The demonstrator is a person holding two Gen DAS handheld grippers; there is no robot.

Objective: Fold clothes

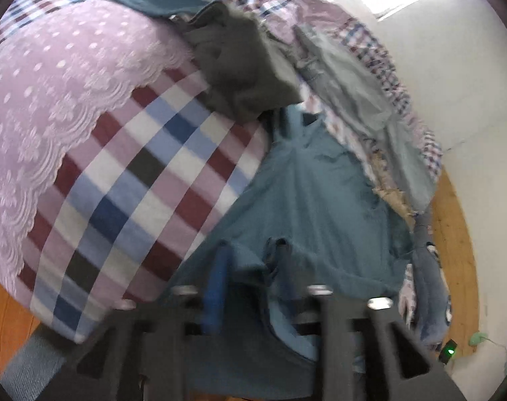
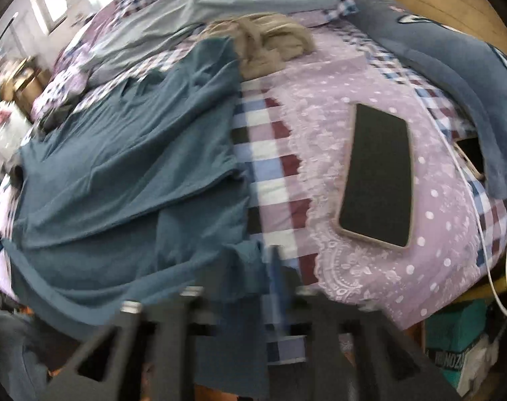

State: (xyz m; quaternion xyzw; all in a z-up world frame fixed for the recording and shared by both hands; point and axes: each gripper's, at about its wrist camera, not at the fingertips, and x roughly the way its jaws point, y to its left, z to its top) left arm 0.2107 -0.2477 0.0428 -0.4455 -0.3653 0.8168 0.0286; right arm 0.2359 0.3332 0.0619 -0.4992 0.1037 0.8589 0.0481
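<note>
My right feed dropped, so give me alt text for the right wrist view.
The right gripper has its fingers closed on the near edge of a teal garment spread over a checked bedspread. A dark phone lies face up on the lilac lace cloth to the right, and a crumpled tan garment lies beyond.

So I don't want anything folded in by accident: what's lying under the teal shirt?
The teal cotton shirt lies on the checked bedspread, with the olive crumpled garment at its far end. Whatever is beneath its middle is covered. The black phone lies clear.
</note>
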